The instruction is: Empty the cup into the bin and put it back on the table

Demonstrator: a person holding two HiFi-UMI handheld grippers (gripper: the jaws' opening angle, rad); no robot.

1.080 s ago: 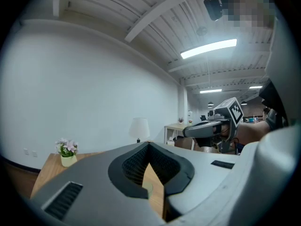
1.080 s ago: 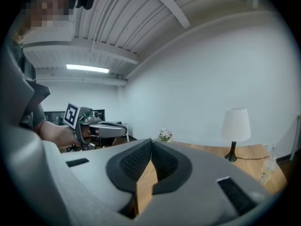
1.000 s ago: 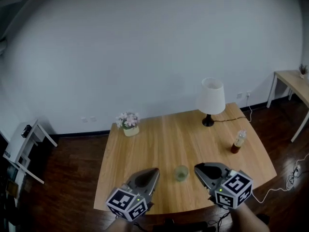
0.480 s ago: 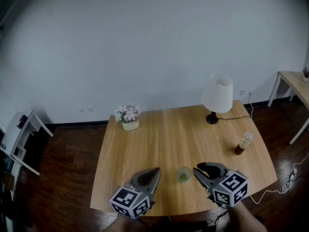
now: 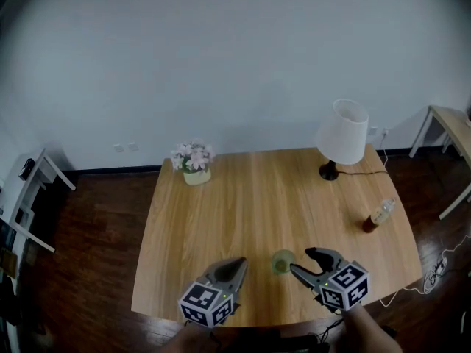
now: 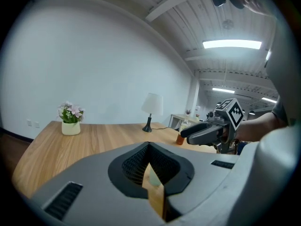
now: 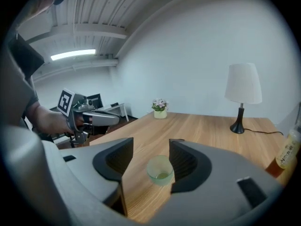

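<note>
Near the worktop's (image 5: 221, 215) front edge, our right tool (image 5: 299, 261) has just been opening, jaws half apart with the untouched cup (image 5: 282, 262) just ahead, so we judge a grasp comes next; our left tool (image 5: 238, 265) is shut, empty.

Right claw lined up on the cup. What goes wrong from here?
1. The right claw has just been opening. The cup lines up with its gap but isn't gripped, so a tip may knock it over and spill the little at its bottom.
2. The cup stands toward the table's front edge, and a push might slide it off.
3. The shut left claw hangs close by and could bump it.
</note>
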